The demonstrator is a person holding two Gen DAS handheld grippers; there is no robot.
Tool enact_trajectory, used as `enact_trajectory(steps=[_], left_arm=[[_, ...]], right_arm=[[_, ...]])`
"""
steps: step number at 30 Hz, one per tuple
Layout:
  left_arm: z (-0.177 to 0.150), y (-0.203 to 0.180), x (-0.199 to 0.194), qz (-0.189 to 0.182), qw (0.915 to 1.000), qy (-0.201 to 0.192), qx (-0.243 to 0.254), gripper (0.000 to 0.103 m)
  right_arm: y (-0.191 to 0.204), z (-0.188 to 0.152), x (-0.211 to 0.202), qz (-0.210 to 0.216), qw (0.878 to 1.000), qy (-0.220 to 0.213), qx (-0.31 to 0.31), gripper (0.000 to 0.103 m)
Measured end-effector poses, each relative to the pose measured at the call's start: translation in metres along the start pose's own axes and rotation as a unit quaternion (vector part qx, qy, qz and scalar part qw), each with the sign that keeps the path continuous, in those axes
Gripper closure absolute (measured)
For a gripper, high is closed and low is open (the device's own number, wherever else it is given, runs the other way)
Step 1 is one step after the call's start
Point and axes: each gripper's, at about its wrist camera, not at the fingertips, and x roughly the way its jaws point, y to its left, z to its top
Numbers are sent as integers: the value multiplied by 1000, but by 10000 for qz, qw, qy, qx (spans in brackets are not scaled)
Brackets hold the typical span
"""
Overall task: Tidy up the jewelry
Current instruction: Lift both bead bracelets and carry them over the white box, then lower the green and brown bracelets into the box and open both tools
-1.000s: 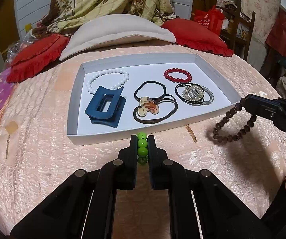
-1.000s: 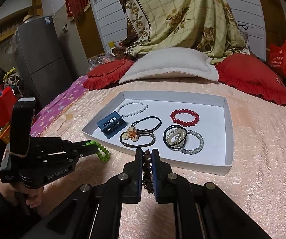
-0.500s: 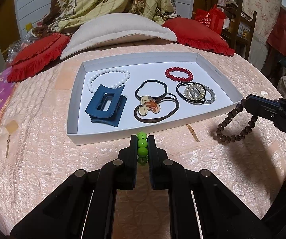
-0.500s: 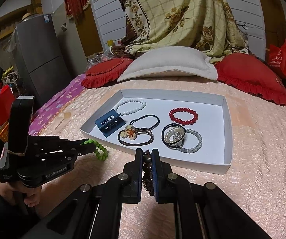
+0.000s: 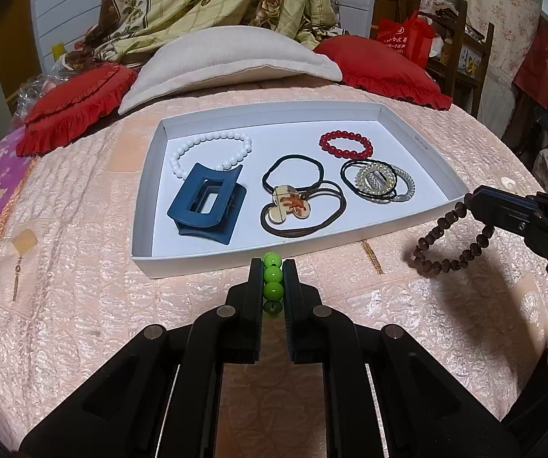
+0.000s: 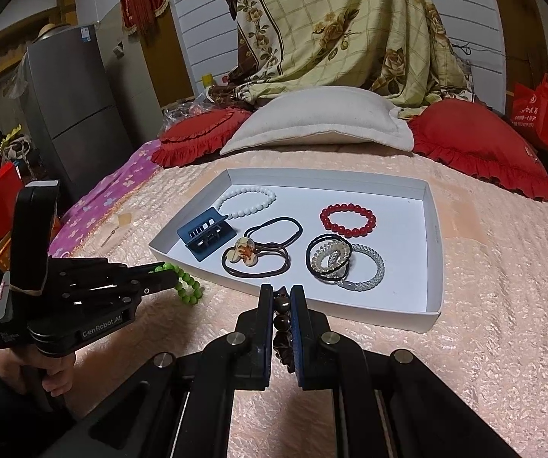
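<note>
A white tray (image 5: 142,206) lies on the bed and holds a white bead bracelet (image 5: 213,149), a blue hair claw (image 5: 207,204), dark hair ties with a mouse-shaped charm (image 5: 293,206), a red bead bracelet (image 5: 345,144) and sparkly hair ties (image 5: 379,183). My left gripper (image 5: 273,271) is shut on a green bead bracelet (image 5: 273,280), just short of the tray's near wall. My right gripper (image 6: 281,297) is shut on a brown bead bracelet (image 6: 282,316), which hangs near the tray's right corner (image 5: 445,244) in the left wrist view.
The bed has a peach quilted cover (image 5: 83,305). A beige pillow (image 5: 228,61) and two red cushions (image 5: 71,110) lie behind the tray. A grey fridge (image 6: 68,114) stands to the left, and a wooden chair with a red bag (image 5: 407,34) to the right.
Both grippers have drawn slightly closer to the tray, each still holding its bracelet. The brown bracelet swings a little under the right gripper.
</note>
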Motion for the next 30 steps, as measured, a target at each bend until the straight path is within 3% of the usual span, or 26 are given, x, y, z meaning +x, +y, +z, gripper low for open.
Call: enact_trajectory(steps=[13, 20, 30], left_arm=[[2, 1, -2, 31, 10000, -14, -29, 95], [8, -2, -6, -55, 10000, -42, -51, 95], [62, -15, -8, -308, 9991, -277, -87, 95]], right_arm=[[1, 4, -4, -35, 10000, -87, 1, 95], [-2, 23, -13, -35, 9997, -239, 97, 95], [-28, 66, 3, -131, 9985, -269, 459, 95]])
